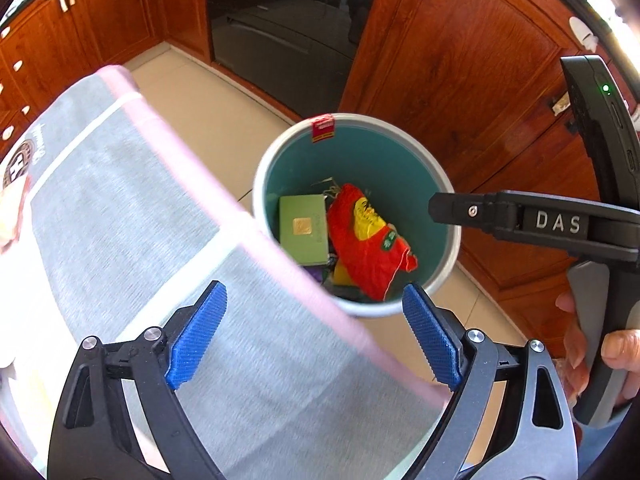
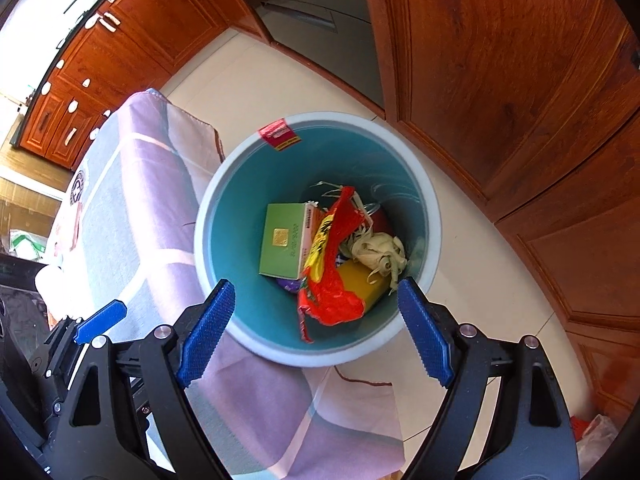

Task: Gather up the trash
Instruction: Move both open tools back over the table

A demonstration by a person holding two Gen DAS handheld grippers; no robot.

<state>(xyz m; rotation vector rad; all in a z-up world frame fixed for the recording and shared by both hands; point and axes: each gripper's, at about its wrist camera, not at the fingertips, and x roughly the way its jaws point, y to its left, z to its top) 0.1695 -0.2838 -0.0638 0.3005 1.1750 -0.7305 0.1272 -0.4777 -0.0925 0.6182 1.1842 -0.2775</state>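
Observation:
A round bin (image 1: 450, 196) with a pale rim and teal inside stands on the floor beside the table; it also shows in the right wrist view (image 2: 430, 216). In it lie a green box (image 2: 286, 240), a red and yellow wrapper (image 2: 332, 280), a crumpled pale wad (image 2: 380, 254) and a yellow item (image 2: 362, 280). My left gripper (image 1: 314, 336) is open and empty above the table edge, near the bin. My right gripper (image 2: 316, 334) is open and empty above the bin; from the left wrist view its black body (image 1: 556, 222) reaches over the bin's right rim.
A table with a grey and pink cloth (image 1: 120, 208) lies left of the bin. Wooden cabinets (image 1: 460, 52) and a dark appliance (image 1: 280, 28) stand behind. A red label (image 2: 279, 133) hangs on the bin's far rim. Beige floor tiles (image 2: 472, 272) surround the bin.

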